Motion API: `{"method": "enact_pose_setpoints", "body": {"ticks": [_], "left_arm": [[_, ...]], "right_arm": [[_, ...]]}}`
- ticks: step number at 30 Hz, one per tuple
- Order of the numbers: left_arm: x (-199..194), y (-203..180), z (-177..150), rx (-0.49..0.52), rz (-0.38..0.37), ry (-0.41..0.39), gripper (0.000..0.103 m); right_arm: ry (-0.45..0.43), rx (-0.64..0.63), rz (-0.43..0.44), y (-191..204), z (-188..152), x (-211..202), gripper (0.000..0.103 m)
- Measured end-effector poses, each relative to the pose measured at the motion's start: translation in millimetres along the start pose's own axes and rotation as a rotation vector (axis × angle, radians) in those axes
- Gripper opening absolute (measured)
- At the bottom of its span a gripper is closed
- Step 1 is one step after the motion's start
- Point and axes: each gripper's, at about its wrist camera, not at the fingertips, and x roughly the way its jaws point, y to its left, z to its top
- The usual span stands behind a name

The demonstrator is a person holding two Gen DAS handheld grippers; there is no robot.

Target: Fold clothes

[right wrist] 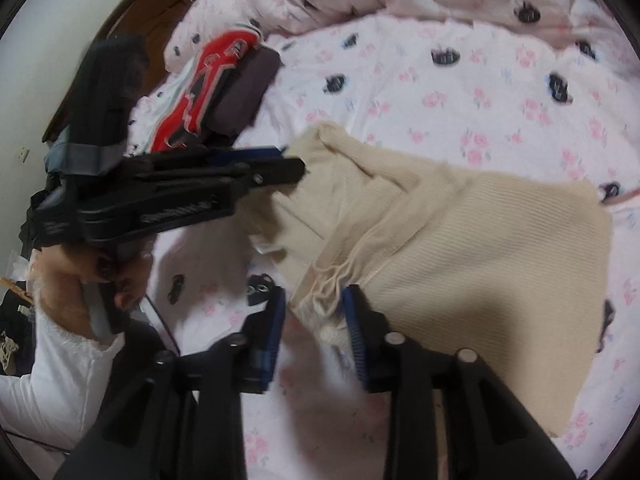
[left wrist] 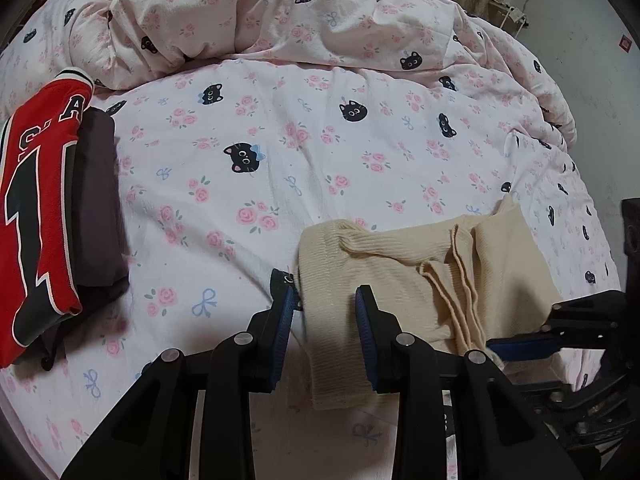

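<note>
On the bed [left wrist: 280,168], spread with a cat-and-rose sheet, a cream ribbed knit [left wrist: 404,272] lies partly folded near the front edge, its thin straps [left wrist: 460,280] trailing across the middle. Left tool [left wrist: 325,304] hovers low over the knit's left edge with its blue-padded jaws apart, one finger on each side of the cloth's border and nothing pinched between them. Right tool [right wrist: 314,312] sits at the knit's near edge in the right wrist view, jaws likewise spread, the bunched strap ends [right wrist: 332,284] lying between them ungripped. From that view the left tool [right wrist: 280,164] reaches in from the side, held by a hand [right wrist: 88,280] in a white sleeve [right wrist: 64,376]. At the bed's left side, well apart from the knit, a folded red jersey [left wrist: 36,208] rests on top of a folded dark garment [left wrist: 98,200]. Behind them a rumpled duvet [left wrist: 248,12] in the same print is heaped at the head of the bed.
</note>
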Motion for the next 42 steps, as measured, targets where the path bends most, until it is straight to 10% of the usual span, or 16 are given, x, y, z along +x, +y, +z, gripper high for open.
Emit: {"method": "enact_pose_setpoints", "body": {"ticks": [18, 42], "left_arm": [[42.8, -2.2, 18.7, -0.239, -0.418, 0.131, 0.028], [38.5, -6.2, 24.0, -0.250, -0.378, 0.034, 0.002]], "right_arm": [[-0.168, 0.176, -0.163, -54.9, 39.1, -19.9, 0.037], [-0.170, 0.177, -0.116, -70.5, 19.7, -31.5, 0.037]]}}
